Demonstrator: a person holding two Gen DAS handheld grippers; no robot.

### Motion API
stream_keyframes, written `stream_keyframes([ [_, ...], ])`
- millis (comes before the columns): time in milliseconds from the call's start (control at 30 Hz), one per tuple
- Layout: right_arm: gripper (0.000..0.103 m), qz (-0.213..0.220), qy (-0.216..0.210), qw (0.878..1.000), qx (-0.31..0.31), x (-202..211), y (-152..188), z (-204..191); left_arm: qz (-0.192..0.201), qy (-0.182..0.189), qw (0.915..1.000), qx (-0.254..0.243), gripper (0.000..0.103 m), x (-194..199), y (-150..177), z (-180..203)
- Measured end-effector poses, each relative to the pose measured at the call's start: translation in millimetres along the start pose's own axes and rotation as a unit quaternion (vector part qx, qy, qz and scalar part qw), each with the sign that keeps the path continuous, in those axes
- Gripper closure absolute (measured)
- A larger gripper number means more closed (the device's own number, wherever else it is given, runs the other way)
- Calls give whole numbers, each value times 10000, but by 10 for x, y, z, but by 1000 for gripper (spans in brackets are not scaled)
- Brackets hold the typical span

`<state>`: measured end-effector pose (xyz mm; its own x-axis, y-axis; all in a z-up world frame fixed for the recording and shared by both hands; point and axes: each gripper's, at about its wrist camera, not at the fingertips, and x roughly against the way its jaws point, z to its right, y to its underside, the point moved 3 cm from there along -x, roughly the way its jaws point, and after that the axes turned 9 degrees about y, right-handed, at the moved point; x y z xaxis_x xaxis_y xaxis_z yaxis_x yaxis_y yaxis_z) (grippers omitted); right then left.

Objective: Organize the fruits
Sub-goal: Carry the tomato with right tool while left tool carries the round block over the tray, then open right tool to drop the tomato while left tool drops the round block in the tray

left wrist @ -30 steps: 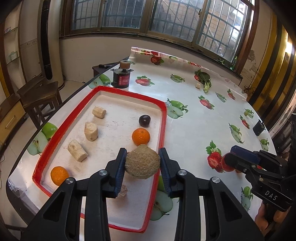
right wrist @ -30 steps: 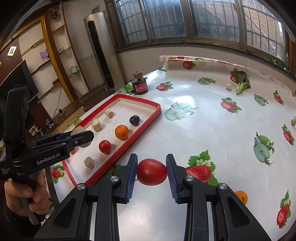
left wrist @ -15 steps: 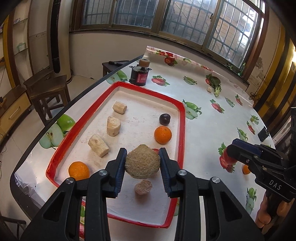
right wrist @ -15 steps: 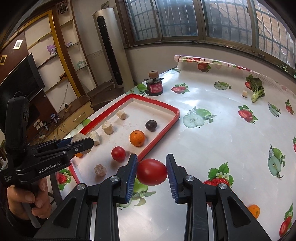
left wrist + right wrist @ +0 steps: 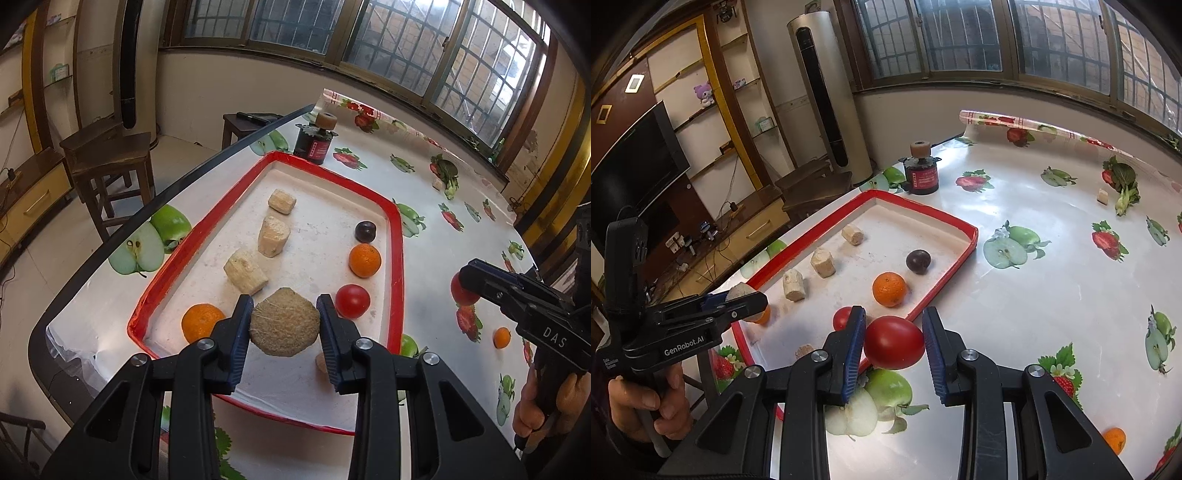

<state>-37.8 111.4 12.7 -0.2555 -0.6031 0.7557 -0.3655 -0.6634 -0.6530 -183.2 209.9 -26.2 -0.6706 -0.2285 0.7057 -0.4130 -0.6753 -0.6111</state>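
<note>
Evidently both fruits are mid-carry: the left tool point(image 5: 284, 326) clamps a rough tan fibrous lump point(image 5: 284, 326) above the red-rimmed white tray point(image 5: 393, 236), and the right tool point(image 5: 894, 347) grips a smooth red tomato point(image 5: 894, 347) over its near rim. Next, probably, each lowers and releases on bare tray floor. Only the right view shows a small orange point(image 5: 1114, 439) on the bench at 5 o'clock.

daylight pours through the barred windows point(image 5: 406, 48), bright and even. white glare washes the glossy tablecloth point(image 5: 1052, 280). fisheye edges bend and darken.
</note>
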Motion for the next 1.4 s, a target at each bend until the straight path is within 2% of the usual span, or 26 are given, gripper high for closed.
stream_keyframes([
  [433, 71, -134, -215, 9995, -165, -354, -221, -3, -322, 182, 9993, -30, 70, -82, 209, 35],
  [633, 71, -162, -249, 9986, -433, -676, -475, 84, -486, 189, 9986, -80, 70, -218, 247, 65],
  [933, 71, -232, -199, 9969, -720, -1249, -834, 141, -587, 144, 9981, 109, 70, -411, 208, -52],
  [1133, 71, -363, -117, 9965, -750, -1539, -873, 172, -635, 92, 9979, 73, 70, -510, 204, -65],
  [1400, 68, -642, -50, 9958, -646, -1772, -743, 138, -618, -52, 9981, -31, 70, -545, 192, -31],
])
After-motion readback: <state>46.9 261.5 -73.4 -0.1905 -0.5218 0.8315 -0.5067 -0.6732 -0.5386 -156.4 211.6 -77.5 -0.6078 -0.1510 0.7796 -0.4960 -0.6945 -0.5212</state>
